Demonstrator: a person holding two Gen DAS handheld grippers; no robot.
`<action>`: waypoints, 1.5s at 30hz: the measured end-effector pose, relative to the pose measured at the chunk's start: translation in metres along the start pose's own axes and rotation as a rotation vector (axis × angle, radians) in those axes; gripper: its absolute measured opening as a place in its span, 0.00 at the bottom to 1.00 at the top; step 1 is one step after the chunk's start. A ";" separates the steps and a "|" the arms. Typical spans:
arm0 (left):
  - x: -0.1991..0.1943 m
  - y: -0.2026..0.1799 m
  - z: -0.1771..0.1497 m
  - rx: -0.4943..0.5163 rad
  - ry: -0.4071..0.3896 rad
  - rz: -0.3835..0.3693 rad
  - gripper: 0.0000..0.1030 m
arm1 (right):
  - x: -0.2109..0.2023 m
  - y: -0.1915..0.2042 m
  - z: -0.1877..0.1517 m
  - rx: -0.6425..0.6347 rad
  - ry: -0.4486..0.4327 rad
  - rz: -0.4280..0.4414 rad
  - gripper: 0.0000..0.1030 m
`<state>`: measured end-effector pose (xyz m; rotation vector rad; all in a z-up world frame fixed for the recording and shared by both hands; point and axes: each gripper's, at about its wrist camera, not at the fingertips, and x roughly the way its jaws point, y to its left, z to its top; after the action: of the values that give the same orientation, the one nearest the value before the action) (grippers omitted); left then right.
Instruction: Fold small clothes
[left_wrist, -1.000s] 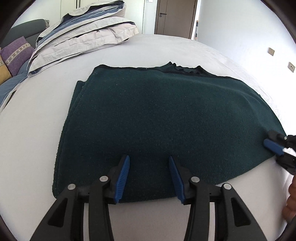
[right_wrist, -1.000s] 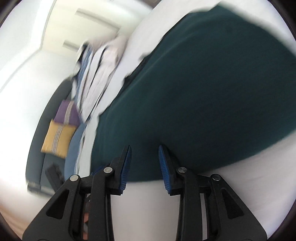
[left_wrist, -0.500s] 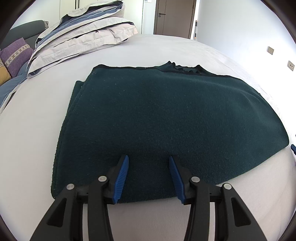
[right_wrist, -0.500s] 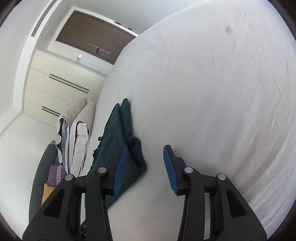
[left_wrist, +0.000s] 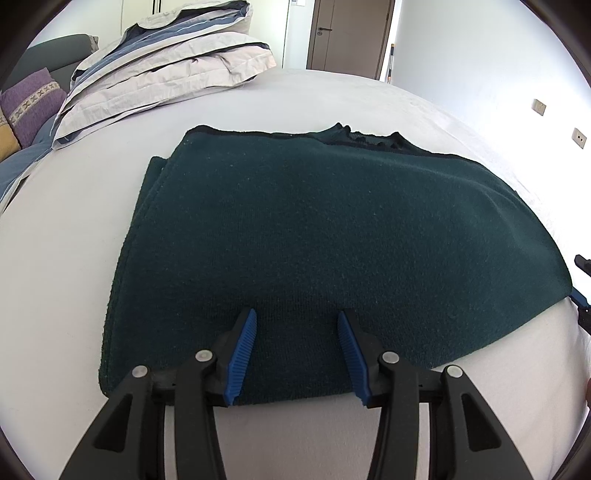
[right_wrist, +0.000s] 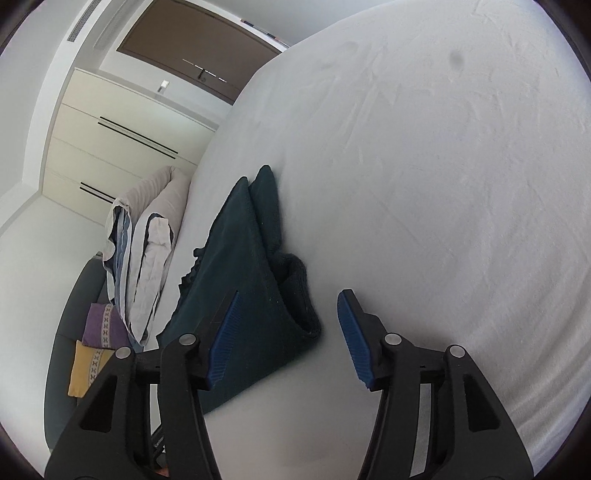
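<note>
Dark green knit sweater lies folded flat on the white bed, long axis running left-right in the left wrist view, neckline edge at the far side toward the door. Left claw spread, hovering over the near hem, nothing pinched. Right claw jaws have just been opening, spread, the sweater's end corner between them, unpressed. Folded duvet far left.
</note>
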<state>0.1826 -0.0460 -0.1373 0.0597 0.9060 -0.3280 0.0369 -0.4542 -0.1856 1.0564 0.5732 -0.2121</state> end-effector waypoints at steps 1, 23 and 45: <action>0.000 0.000 0.000 0.000 0.000 0.000 0.48 | 0.005 0.001 0.001 0.001 0.010 -0.007 0.51; 0.002 0.002 0.001 -0.017 0.002 -0.020 0.49 | 0.099 0.056 0.024 -0.007 0.234 0.015 0.47; 0.018 0.017 0.046 -0.213 0.055 -0.212 0.46 | 0.100 0.103 0.009 -0.145 0.116 -0.168 0.14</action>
<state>0.2331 -0.0435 -0.1240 -0.2260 0.9998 -0.4263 0.1681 -0.4014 -0.1586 0.8839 0.7718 -0.2540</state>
